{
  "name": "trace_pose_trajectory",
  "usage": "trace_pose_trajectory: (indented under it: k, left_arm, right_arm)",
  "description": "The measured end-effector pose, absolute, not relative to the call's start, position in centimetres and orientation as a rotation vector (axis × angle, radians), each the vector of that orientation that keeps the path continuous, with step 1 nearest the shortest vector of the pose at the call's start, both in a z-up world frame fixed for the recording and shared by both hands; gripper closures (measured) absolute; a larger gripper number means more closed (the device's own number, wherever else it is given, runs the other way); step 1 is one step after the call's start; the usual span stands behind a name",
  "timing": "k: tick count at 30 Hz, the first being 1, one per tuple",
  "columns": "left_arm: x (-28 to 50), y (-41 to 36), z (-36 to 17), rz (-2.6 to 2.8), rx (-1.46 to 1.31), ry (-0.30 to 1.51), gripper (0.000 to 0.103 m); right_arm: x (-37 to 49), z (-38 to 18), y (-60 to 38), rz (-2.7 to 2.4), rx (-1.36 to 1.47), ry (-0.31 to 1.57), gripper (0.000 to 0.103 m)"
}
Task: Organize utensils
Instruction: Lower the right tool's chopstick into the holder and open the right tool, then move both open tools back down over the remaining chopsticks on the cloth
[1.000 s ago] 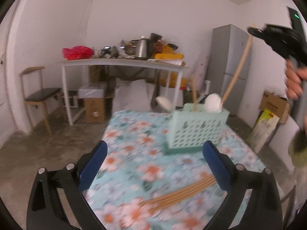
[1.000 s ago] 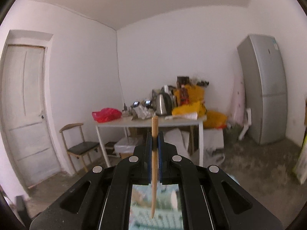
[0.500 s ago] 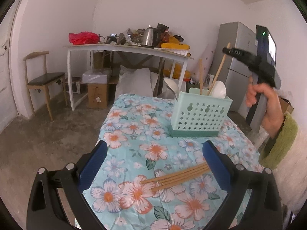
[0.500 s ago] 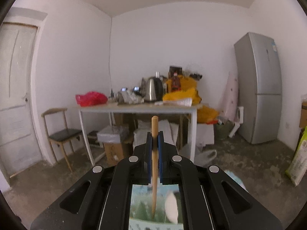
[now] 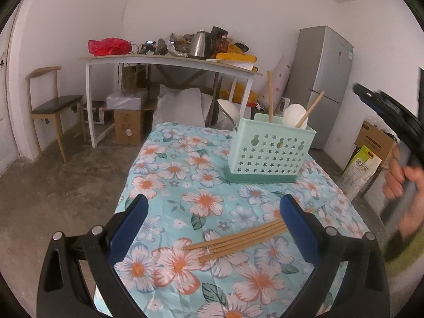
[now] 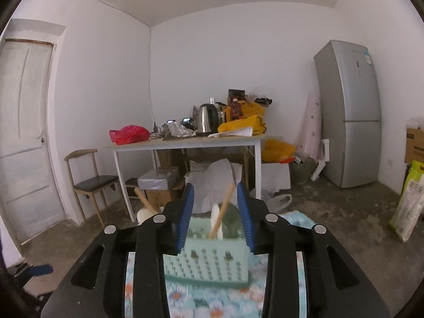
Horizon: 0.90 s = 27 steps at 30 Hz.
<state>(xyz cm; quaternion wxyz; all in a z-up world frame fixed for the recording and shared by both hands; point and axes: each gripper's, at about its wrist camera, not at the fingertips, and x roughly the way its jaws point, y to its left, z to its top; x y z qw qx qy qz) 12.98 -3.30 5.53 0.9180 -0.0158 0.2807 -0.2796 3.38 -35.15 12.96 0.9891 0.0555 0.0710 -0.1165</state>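
Mint-green plastic utensil basket (image 5: 270, 153) stands upright on the floral-cloth counter (image 5: 169, 180) in the left wrist view, holding two bamboo chopsticks (image 5: 308, 111) & white spoons (image 5: 292, 114). Loose chopstick bundle (image 5: 243, 238) lies flat nearer the camera, between the left hand-held gripper (image 5: 214, 230) pads, which stand wide apart w/ nothing gripped. At right edge, a hand (image 5: 402, 180) holds the other tool, blurred.

Right wrist view: right hand-held gripper (image 6: 216, 217) jaws have just been opening, now partly apart, gripping nothing. A chopstick (image 6: 221, 217) leans in the basket (image 6: 206, 262) beyond the pads, w/o touching them. Basket blurred, on the cloth.
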Motion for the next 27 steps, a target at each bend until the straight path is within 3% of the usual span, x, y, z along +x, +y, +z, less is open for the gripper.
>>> trace_pose_trajectory:
  k: [3, 7, 14, 19, 27]
  left_arm:
    - [12.9, -3.7, 5.3, -0.587, -0.033, 0.593, 0.006]
    - [12.8, -4.4, 4.5, -0.61, -0.027, 0.635, 0.006]
    - [12.8, -7.0, -0.2, -0.561, 0.145, 0.824, 0.006]
    - [13.6, -7.6, -4.4, -0.506, 0.241, 0.984, 0.006]
    - [13.7, -7.0, -5.4, -0.518, 0.248, 0.985, 0.006]
  right_arm:
    - [1.6, 11.6, -35.0, -0.254, 0.116, 0.207, 0.062]
    - [1.1, 8.0, -35.4, -0.242, 0.172, 0.424, 0.045]
    - [0.8, 0.7, -34.1, -0.299, 0.172, 0.769, 0.034]
    - [0.6, -2.5, -33.1, -0.339, 0.157, 0.888, 0.025]
    - [0.6, -5.3, -33.3, -0.388, 0.208, 0.967, 0.009]
